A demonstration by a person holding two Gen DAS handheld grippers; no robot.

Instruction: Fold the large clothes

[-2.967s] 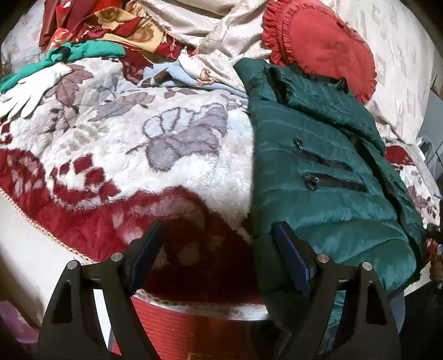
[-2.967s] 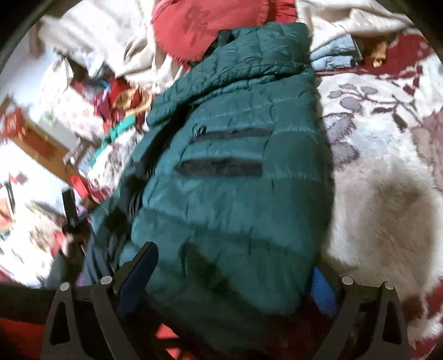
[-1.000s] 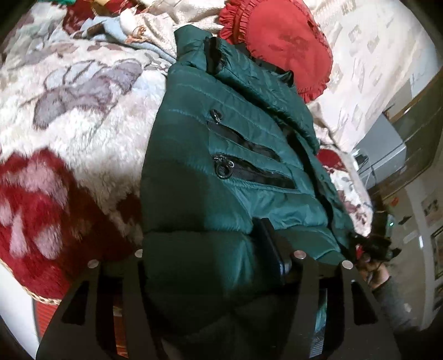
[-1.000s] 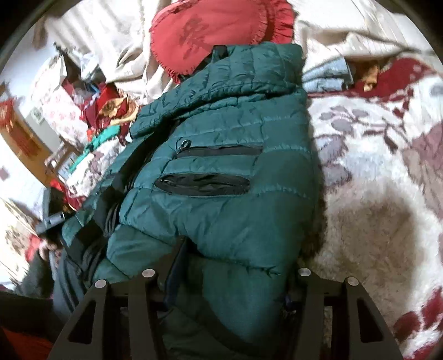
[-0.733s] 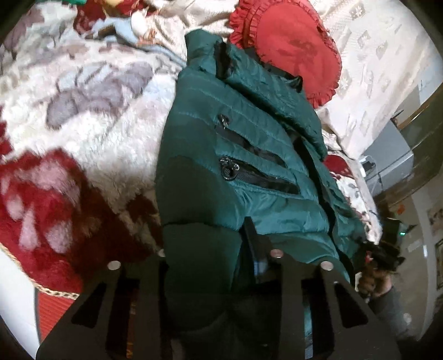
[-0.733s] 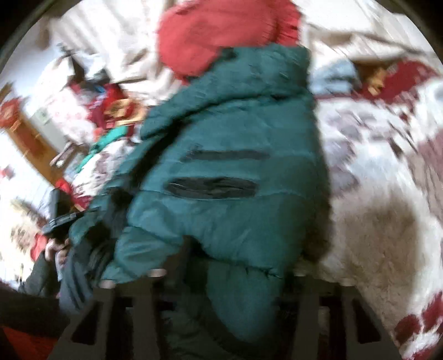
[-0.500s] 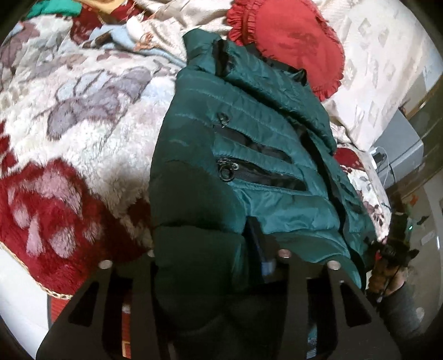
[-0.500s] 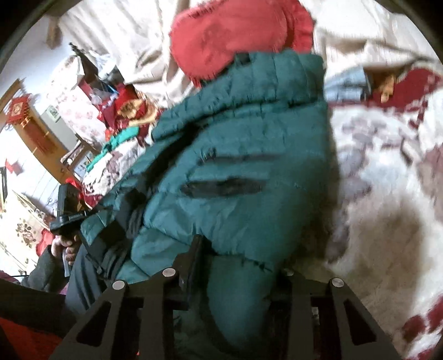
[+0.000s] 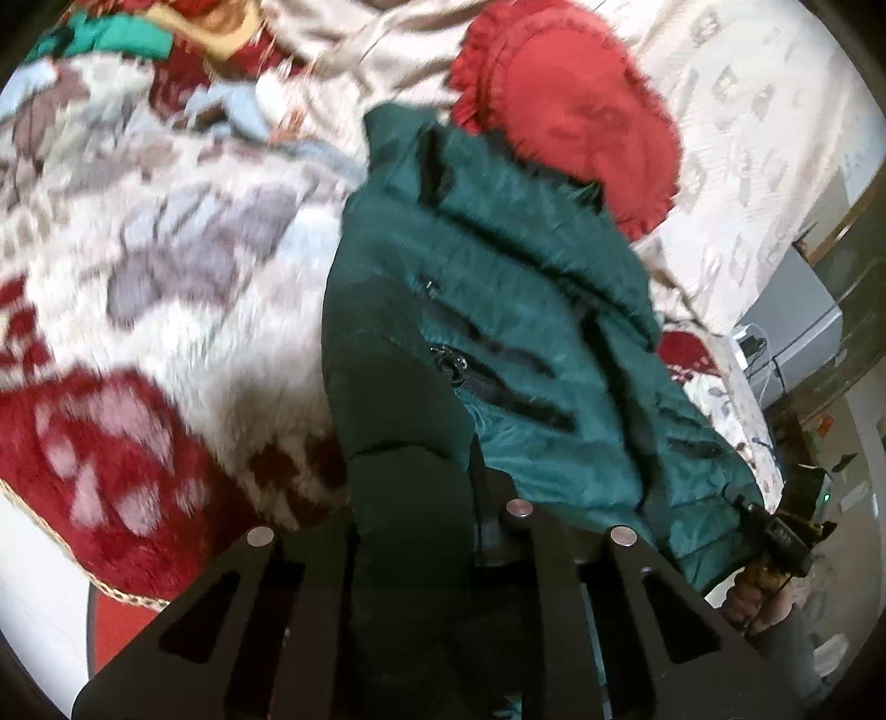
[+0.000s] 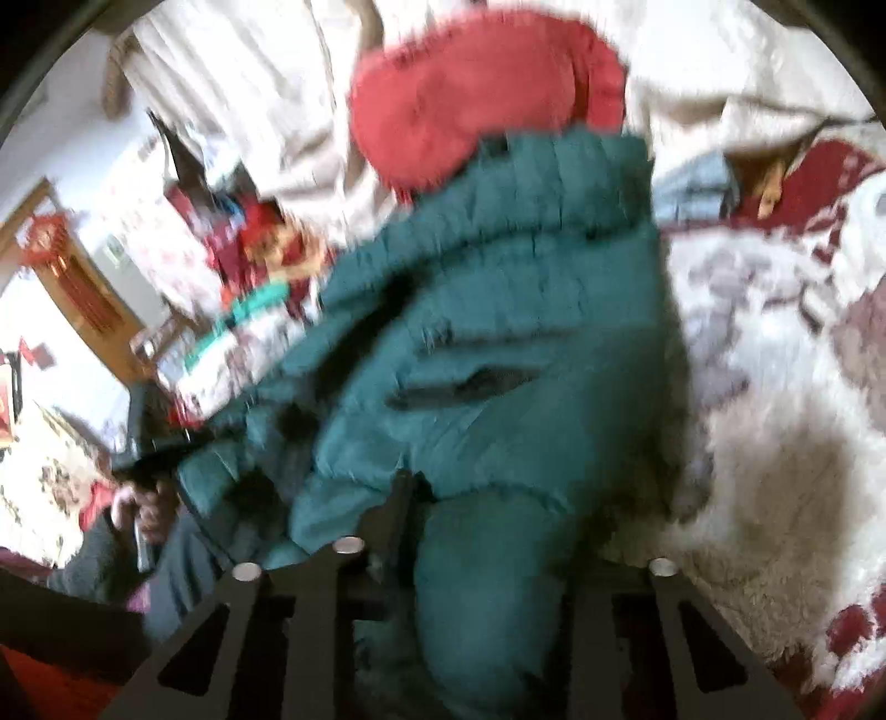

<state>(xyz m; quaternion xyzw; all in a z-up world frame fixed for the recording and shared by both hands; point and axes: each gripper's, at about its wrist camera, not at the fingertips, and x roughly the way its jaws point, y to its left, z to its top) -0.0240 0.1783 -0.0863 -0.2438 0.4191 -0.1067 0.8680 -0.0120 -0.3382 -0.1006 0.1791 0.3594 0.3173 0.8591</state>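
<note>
— Where does the fold stand?

— Barely begun. The jacket (image 9: 531, 310) lies lengthwise on the bed (image 9: 183, 266), collar by the red cushion (image 9: 576, 111), no fold made yet. Your left claw (image 9: 412, 498) is clamped on its near hem. On your right claw (image 10: 487, 531) the jaws are closing on that hem too.

— What's left?

— All the folding, likely hem toward collar.

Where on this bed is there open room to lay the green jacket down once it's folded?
Open: the floral blanket beside the green jacket. Crowded: the red cushion at its collar and the clothes pile at the far end.
</note>
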